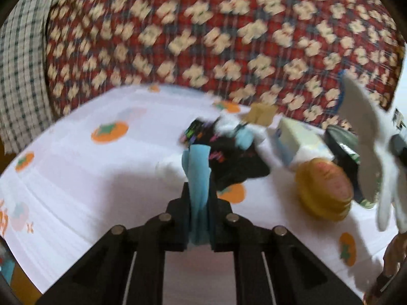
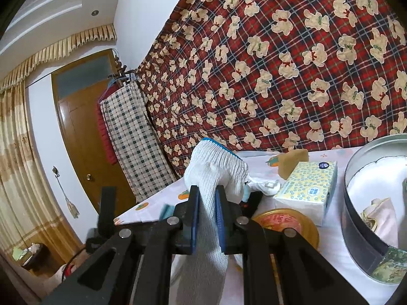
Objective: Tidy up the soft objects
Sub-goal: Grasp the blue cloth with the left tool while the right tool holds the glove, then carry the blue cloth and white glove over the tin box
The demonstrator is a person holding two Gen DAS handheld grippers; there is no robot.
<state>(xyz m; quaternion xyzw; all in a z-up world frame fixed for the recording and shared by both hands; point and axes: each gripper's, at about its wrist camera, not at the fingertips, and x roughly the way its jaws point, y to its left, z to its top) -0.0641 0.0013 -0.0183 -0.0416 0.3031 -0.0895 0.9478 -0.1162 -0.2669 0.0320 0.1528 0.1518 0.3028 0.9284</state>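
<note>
The white glove (image 2: pixel 216 167) is ribbed knit cloth, matt. Right of it, the tissue pack (image 2: pixel 309 183) wears soft printed wrap, and the round tin (image 2: pixel 366 218) has smooth metal walls. The door (image 2: pixel 84 137) left of the glove is glossy wood. The blue cloth (image 1: pixel 199 198) looks soft.

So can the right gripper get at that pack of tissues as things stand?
Probably not yet. The right gripper is shut on the white knit glove, so its jaws are occupied. The tissue pack lies unobstructed on the table just ahead to the right, so once the glove is dropped it looks reachable.
</note>
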